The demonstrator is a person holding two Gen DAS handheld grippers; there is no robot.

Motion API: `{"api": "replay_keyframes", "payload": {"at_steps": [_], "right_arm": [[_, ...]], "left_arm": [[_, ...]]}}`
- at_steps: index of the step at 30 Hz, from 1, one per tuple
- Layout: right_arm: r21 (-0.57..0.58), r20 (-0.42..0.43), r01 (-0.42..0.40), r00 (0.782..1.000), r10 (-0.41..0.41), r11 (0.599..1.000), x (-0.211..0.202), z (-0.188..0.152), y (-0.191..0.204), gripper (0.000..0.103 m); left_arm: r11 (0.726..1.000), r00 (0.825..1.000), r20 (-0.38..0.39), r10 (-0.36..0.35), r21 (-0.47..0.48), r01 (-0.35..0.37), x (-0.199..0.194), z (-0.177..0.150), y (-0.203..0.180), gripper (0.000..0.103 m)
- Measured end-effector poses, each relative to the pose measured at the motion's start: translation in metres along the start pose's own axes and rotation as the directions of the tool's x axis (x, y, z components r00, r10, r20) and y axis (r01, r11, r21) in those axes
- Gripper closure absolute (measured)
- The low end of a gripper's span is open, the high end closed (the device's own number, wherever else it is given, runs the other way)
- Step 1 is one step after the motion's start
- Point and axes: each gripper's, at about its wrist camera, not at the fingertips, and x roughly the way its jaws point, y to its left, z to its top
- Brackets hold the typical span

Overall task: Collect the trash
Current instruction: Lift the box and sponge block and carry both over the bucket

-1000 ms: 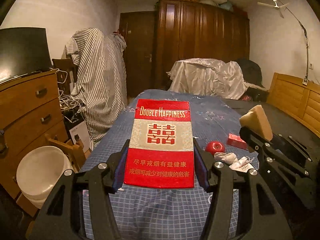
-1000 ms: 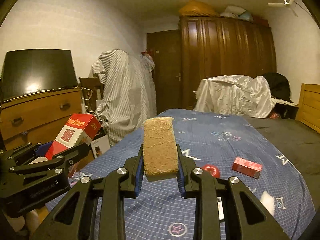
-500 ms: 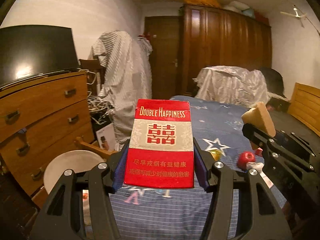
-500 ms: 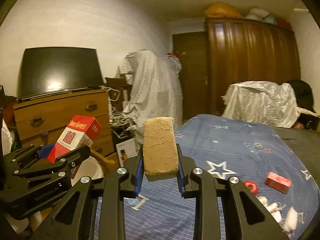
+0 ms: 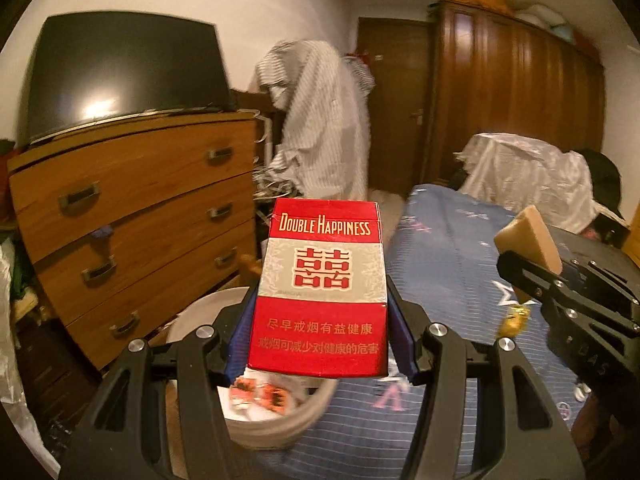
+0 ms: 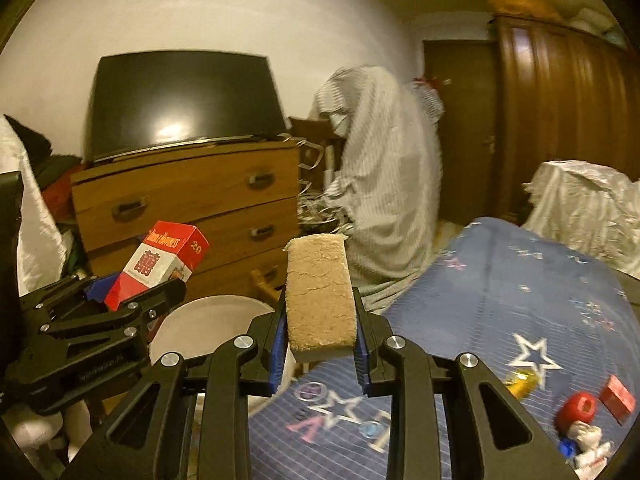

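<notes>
A bedroom clean-up, mid-carry: the left gripper [image 5: 320, 360] is clamped on a red cigarette pack [image 5: 322, 292] by its two long sides, label up, a hold that keeps the light box square and upright. Directly below and just ahead of those jaws sits a white bin [image 5: 276, 424] with red wrappers already in it, beside the bed [image 5: 448, 248] and in front of a wooden dresser [image 5: 132, 216], so the pack looks close to its drop point. To the right, the right gripper [image 6: 320, 354] is closed tight on a tan sponge-like block [image 6: 320, 296], pinched across its narrow sides and standing on end; the bin's rim [image 6: 208, 320] lies just left of and below it. Further right on the blue cover, more litter waits: a gold wrapper [image 6: 520, 382], a small red box [image 6: 618, 398] and a red cap [image 6: 580, 406].
</notes>
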Motion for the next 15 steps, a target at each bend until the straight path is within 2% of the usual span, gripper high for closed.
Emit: {"api": "replay_keyframes", "payload": {"at_steps": [8, 14, 15], "right_arm": [[-0.011, -0.124, -0.112, 0.986, 0.11, 0.994, 0.083, 0.024, 0.039, 0.074], [-0.003, -0.248, -0.189, 0.951, 0.183, 0.982, 0.147, 0.028, 0.065, 0.074], [0.003, -0.284, -0.203, 0.939, 0.196, 0.979, 0.163, 0.028, 0.07, 0.074]], "left_arm": [[0.998, 0.995, -0.093, 0.048, -0.033, -0.051, 0.034, -0.001, 0.05, 0.048], [0.996, 0.983, -0.173, 0.057, -0.053, -0.067, 0.067, -0.012, 0.08, 0.048], [0.996, 0.98, -0.19, 0.057, -0.055, -0.068, 0.074, -0.013, 0.084, 0.048]]}}
